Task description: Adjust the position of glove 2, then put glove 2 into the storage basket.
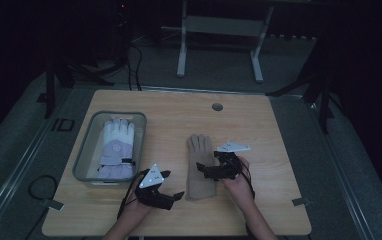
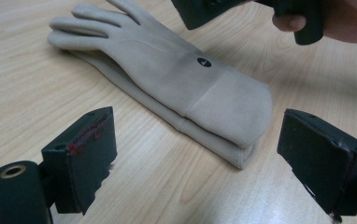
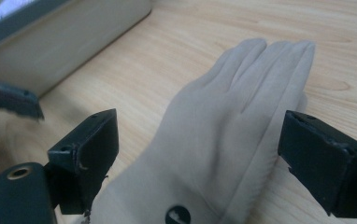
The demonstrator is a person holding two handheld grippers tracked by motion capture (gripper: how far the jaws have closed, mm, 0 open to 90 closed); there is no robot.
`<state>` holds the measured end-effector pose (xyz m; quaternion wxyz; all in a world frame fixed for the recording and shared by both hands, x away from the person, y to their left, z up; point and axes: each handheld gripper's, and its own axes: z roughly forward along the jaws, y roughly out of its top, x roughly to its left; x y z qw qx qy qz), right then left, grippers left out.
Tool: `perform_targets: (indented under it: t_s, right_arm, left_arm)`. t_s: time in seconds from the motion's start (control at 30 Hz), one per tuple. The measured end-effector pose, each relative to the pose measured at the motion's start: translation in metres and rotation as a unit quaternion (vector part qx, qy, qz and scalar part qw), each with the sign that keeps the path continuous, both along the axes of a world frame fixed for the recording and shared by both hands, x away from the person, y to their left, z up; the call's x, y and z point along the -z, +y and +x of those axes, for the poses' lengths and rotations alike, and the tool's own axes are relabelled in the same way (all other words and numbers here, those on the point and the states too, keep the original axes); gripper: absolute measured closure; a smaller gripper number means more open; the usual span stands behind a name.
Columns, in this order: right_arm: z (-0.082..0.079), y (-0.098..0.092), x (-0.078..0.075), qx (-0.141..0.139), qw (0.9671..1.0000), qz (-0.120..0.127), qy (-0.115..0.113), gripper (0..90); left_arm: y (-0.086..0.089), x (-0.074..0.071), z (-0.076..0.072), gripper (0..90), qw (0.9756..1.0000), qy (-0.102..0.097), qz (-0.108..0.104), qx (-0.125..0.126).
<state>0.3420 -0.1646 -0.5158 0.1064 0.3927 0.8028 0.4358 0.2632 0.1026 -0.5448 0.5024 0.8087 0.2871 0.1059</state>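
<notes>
Left gripper [image 1: 176,196] nearest camera, jaws spread, empty, cuff of beige glove [image 1: 199,167] at its 2 o'clock, apart. Glove flat on table [image 1: 259,125], long axis 12-to-6. Right gripper [image 1: 202,168] nearer: over glove's mid-back, jaws wide, not pinching.

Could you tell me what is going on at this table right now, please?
A person works with a hand-held gripper in each hand over a beige glove lying flat on the wooden table. The right hand-held gripper hovers over the glove with its jaws open. The left hand-held gripper is open too, pointing at the glove's cuff without touching it. To the left, a white and lilac glove lies in a grey bin.
</notes>
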Motion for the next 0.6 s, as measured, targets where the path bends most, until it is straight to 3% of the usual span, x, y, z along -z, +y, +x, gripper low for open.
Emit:
perform_targets:
  t_s: [0.1, 0.13, 0.2, 0.27, 0.4, 0.43, 0.5, 0.6]
  right_arm:
    - [0.0, -0.003, -0.001, -0.016, 0.9999, -0.004, -0.004, 12.1]
    - [0.001, -0.008, -0.001, -0.035, 0.9993, -0.01, -0.012, 14.6]
    - [0.002, -0.013, -0.002, -0.045, 0.9983, -0.024, -0.028, 14.4]
    - [0.004, -0.02, -0.003, -0.036, 0.9977, -0.045, -0.036, 15.1]
    - [0.011, -0.038, -0.006, -0.028, 0.9993, -0.024, -0.007, 13.5]
    - [0.011, -0.038, -0.006, -0.028, 0.9993, -0.024, -0.007, 13.5]
    - [0.013, -0.044, -0.01, -0.033, 0.9994, -0.001, -0.002, 11.1]
    - [0.017, -0.042, -0.012, -0.026, 0.9997, -0.001, 0.002, 11.0]
  left_arm:
    - [-0.002, -0.002, -0.001, 11.7, 0.9999, -0.008, 0.008, 0.008]
    - [-0.005, -0.003, -0.003, 11.7, 0.9997, -0.009, 0.013, 0.017]
    - [-0.009, -0.002, -0.003, 11.7, 0.9996, -0.007, 0.017, 0.022]
    - [-0.011, -0.002, -0.004, 11.7, 0.9994, -0.007, 0.017, 0.03]
    - [-0.018, -0.004, -0.004, 11.8, 0.9989, -0.014, 0.016, 0.041]
    - [-0.018, -0.004, -0.004, 11.8, 0.9989, -0.014, 0.016, 0.041]
    - [-0.023, -0.008, -0.004, 12.3, 0.998, -0.025, 0.019, 0.055]
    - [-0.032, -0.011, -0.003, 12.7, 0.9966, -0.029, 0.021, 0.073]
